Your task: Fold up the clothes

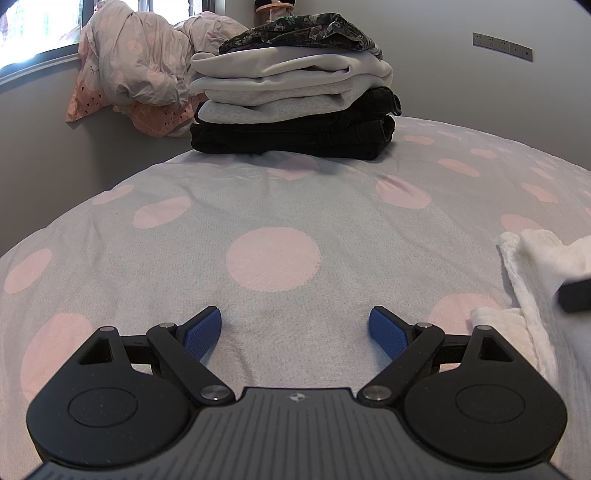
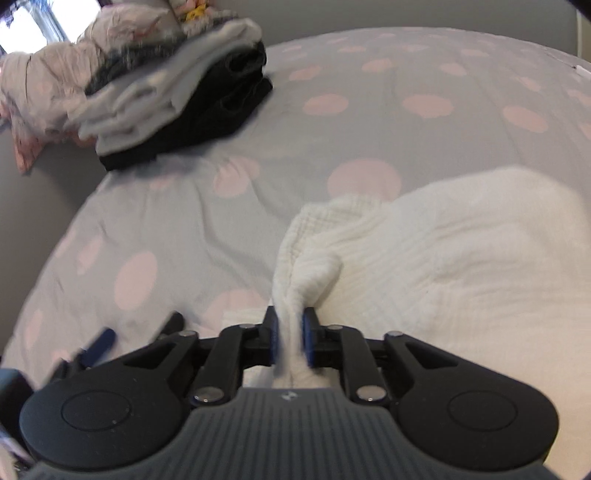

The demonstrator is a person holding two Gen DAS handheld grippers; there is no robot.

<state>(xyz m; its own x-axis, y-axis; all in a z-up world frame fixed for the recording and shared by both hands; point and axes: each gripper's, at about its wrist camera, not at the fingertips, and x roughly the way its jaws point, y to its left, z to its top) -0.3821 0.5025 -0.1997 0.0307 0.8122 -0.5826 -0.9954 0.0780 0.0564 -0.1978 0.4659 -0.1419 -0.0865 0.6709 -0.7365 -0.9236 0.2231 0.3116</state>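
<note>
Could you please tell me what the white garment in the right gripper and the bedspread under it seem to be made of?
White garment: probably soft crinkled cotton gauze, matte; fine wavy ribbing shows where the right gripper pinches it. Bedspread: seemingly woven cotton, matte grey with pink dots; a fine weave texture shows up close.

Ahead of me spreads the bed [image 1: 273,258], its grey cover dotted with pale pink circles. At eleven o'clock a crumpled pink duvet [image 1: 136,66] is bunched against the grey wall [image 1: 461,81], under the bright window [image 1: 33,29]. At two o'clock a strip of wall sockets [image 1: 502,46] sits on that wall. At twelve o'clock, a small object I can't make out peeks up.
</note>
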